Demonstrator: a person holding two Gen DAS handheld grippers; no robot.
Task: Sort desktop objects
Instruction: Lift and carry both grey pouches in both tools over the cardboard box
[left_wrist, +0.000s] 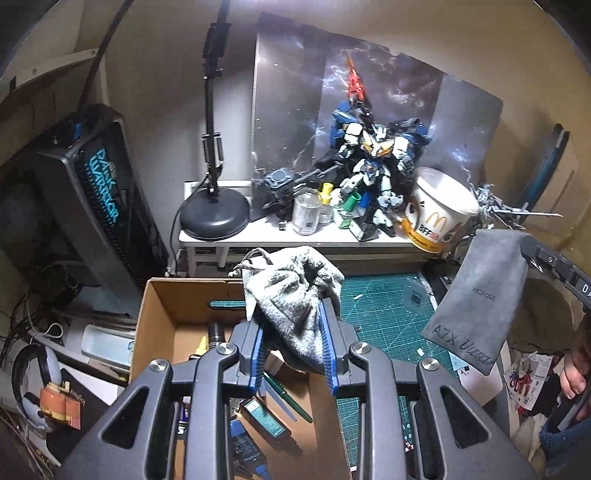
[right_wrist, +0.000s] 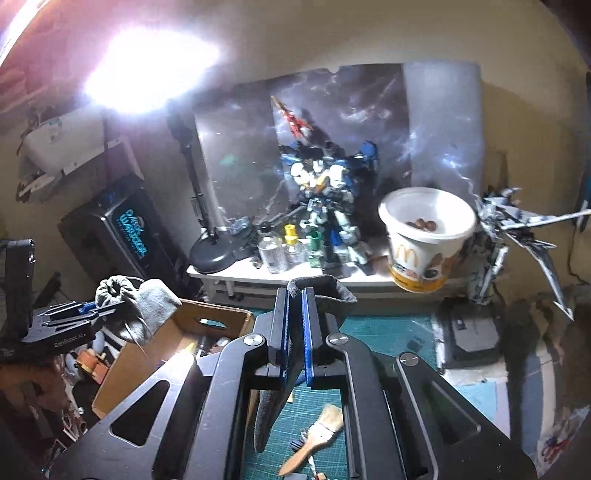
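My left gripper (left_wrist: 291, 314) is shut on a light grey knitted drawstring pouch (left_wrist: 291, 280), which hangs over an open cardboard box (left_wrist: 177, 299) holding pens and small tools. At the right of the left wrist view, a flat dark grey pouch (left_wrist: 480, 295) printed "A7X Ultra" dangles from my right gripper (left_wrist: 528, 245). In the right wrist view my right gripper (right_wrist: 295, 295) is shut on that dark pouch (right_wrist: 321, 288), above the green cutting mat (right_wrist: 388, 328). My left gripper (right_wrist: 110, 304) with the knitted pouch (right_wrist: 147, 306) shows at the left, by the box (right_wrist: 221, 314).
A paintbrush (right_wrist: 317, 439) lies on the mat. A white shelf behind carries a lamp base (left_wrist: 214, 218), small bottles, a blue and white robot model (left_wrist: 373, 162) and a McDonald's bucket (left_wrist: 439, 210). Headphones (left_wrist: 33, 387) lie at the left. A person's hand (left_wrist: 572, 376) is at the right edge.
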